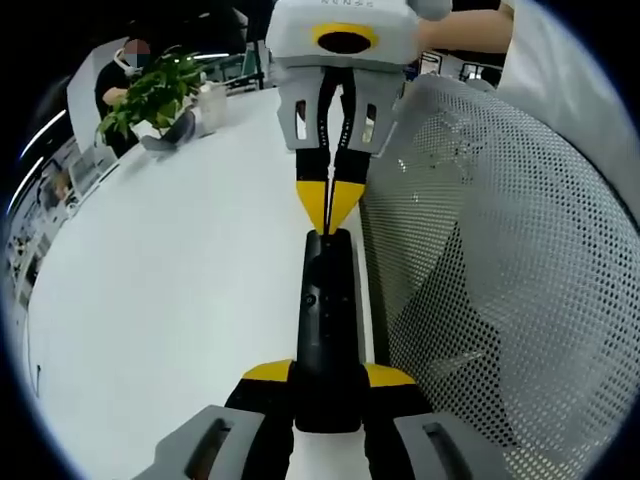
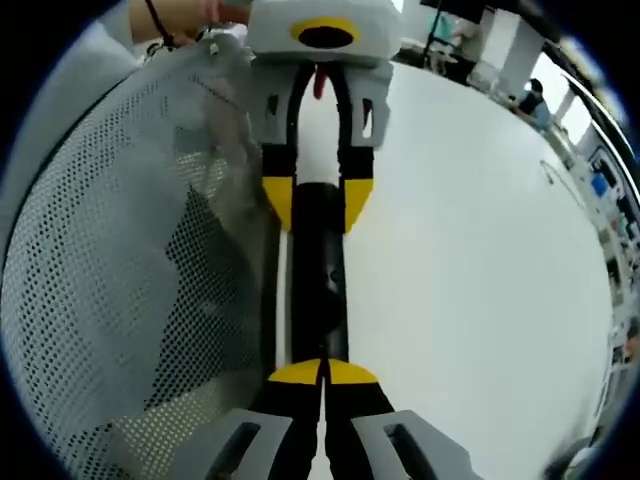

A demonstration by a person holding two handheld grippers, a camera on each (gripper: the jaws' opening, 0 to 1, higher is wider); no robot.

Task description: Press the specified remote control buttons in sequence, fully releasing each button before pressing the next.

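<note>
Remote control point(image 1: 327, 330) was sitting right between my two claws, a long black slab lying flat on the white worktop point(image 1: 180, 300), close to the worktop's edge. In the left gripper view my left claw point(image 1: 328, 385) had its yellow-tipped jaws spread to either side of the near end of the remote, pressed against its flanks, so I'd call it clamped on the thing. A couple of small round buttons showed on the remote's top face, too small for me to read.

The right claw point(image 1: 329, 205) came in from the far side in that same view, jaws squeezed together into one yellow point, tip touching the far end of the remote. In the right gripper view it was the same story from the other way round: right claw point(image 2: 322, 375) pinched closed with its tips on the near end of the remote point(image 2: 320, 290), and the left claw point(image 2: 318, 205) straddling the far end.

Just beside the remote, past the worktop's edge, was a grey mesh chair back point(image 1: 510, 280), the perforated kind. Far corner of the worktop had a green potted plant point(image 1: 155, 95), with a person seated behind it. White sleeve point(image 1: 560, 60) showed behind the chair mesh.
</note>
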